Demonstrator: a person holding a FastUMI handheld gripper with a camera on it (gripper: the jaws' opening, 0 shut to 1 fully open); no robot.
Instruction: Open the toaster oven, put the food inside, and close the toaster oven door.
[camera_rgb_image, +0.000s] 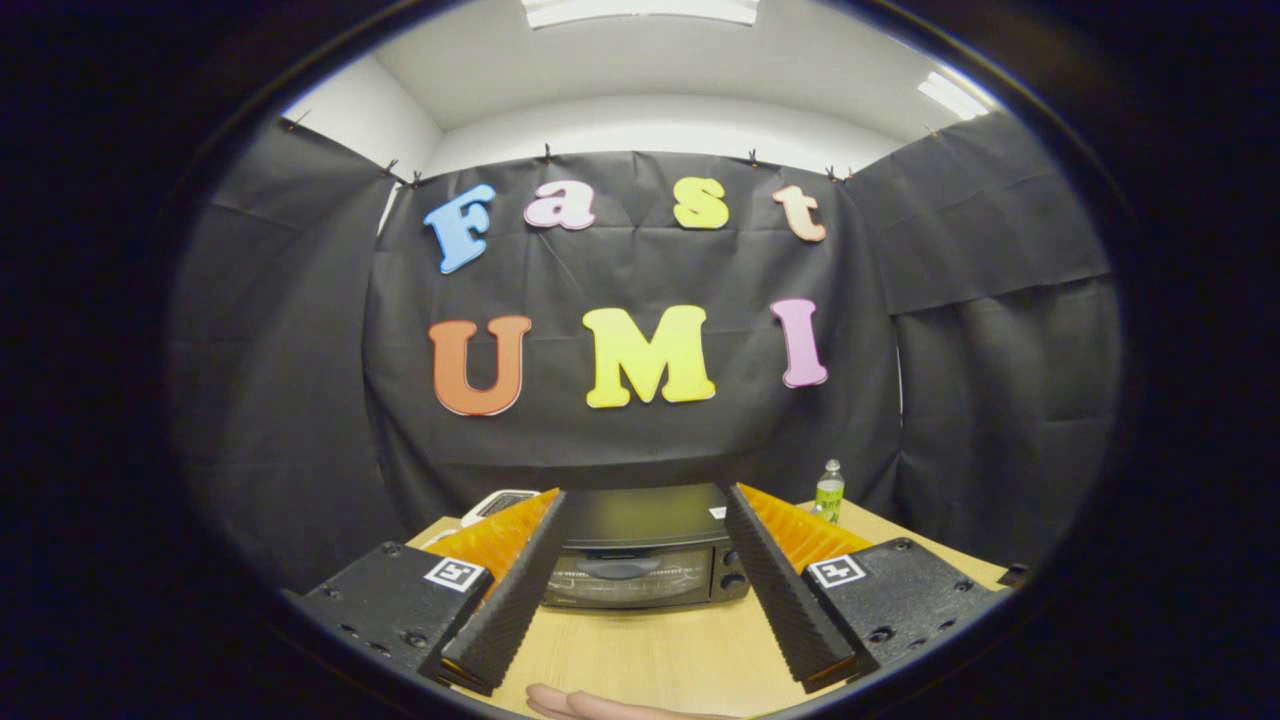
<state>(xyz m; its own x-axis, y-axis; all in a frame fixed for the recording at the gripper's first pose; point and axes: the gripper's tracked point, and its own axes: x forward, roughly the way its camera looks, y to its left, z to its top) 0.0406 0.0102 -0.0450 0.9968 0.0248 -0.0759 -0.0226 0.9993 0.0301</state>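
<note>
Overhead, a white ceiling with two bright light panels (640, 10) capped the booth, and black cloth (640, 440) hung as its back and side walls, pinned along the top edge. Below it lay one light wooden table (660, 650), its pale grain bare on the near side between the fingers. On that table, toward the far edge and against the cloth, stood one black toaster oven (640, 555), its door shut, a handle across the upper part of the glass front and two round knobs (733, 568) stacked at its right side. One small clear bottle (829, 490) with a green label stood upright to the right of the oven, near the back wall and apart from it. One white device (497, 503) lay to the left of the oven, partly hidden behind the left finger, and what it was could not be told. The gripper (645, 500) was spread wide, its two fingers (500, 610) well apart and holding nothing, each body carrying one square printed marker. The toaster oven sat just beyond the fingertips, framed in the gap between them and touching neither. At the very near edge of the table, below the fingers, part of one hand (600, 706) rested flat on the wood.
</note>
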